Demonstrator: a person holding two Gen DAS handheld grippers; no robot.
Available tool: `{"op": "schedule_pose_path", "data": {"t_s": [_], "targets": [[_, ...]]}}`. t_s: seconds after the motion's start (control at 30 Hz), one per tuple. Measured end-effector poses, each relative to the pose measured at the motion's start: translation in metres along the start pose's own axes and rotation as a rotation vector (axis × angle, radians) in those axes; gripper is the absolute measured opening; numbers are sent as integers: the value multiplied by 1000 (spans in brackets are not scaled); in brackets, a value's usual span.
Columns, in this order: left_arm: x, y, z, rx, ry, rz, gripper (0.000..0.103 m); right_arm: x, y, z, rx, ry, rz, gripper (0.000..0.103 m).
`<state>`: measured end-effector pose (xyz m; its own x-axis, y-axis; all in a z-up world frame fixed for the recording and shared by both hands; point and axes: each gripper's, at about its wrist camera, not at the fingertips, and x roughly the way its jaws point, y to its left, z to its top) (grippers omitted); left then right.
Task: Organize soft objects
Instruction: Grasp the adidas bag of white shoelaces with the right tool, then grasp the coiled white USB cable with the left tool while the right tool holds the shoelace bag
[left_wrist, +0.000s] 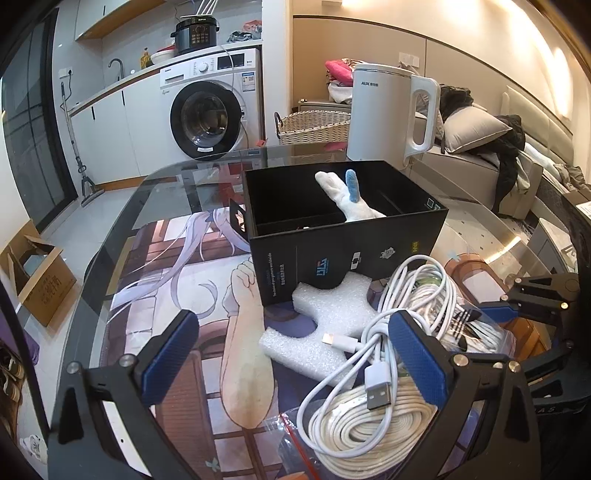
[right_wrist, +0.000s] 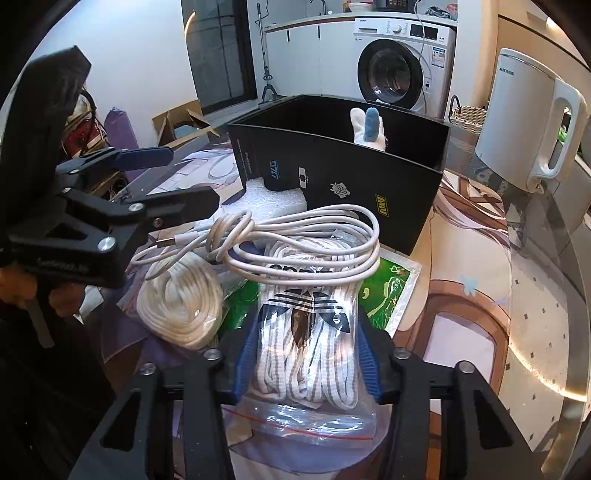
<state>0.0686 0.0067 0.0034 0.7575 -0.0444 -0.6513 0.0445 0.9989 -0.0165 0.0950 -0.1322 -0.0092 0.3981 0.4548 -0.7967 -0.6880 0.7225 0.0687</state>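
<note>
Your counter (left_wrist: 110, 258) carries a black box (right_wrist: 332, 173) at the far side, a white toy (left_wrist: 351, 203) poking out of it. Nearer lie a white cable (right_wrist: 295, 236) and a rope coil (right_wrist: 181, 302). Your right tool (right_wrist: 306, 354) is clamped on the bag of laces (right_wrist: 306, 332) — your left tool (left_wrist: 291, 354) stands apart, empty.

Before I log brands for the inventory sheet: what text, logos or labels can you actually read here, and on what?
"AUX" on the white kettle.
"NAVI", yellow, on the black box.
Adidas trefoil logo, lettering partly hidden by the cable, on the bagged laces between the right gripper pads.
Box slogan, washing machine labels, cooker badge, cardboard box print: too small or blurred.
</note>
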Motion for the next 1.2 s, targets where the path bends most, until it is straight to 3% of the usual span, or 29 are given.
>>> {"op": "schedule_pose_path", "data": {"t_s": [0.33,0.63,0.9,1.0,1.2], "targets": [[-4,-2,0,-7,-11,-14,103,-16,-17,-11,23,-6,-52,42],[-4,-12,0,17,9,-75,103,-38,-53,-15,99,-53,-164,42],[-2,-42,-3,149,15,-139,102,-45,-61,-16,128,-78,-157,42],[2,-51,-5,194,29,-133,98,-47,-59,-15,123,-88,-143,42],[19,-55,-7,208,92,-108,78,-45,-52,-15,105,-90,-124,42]]}}
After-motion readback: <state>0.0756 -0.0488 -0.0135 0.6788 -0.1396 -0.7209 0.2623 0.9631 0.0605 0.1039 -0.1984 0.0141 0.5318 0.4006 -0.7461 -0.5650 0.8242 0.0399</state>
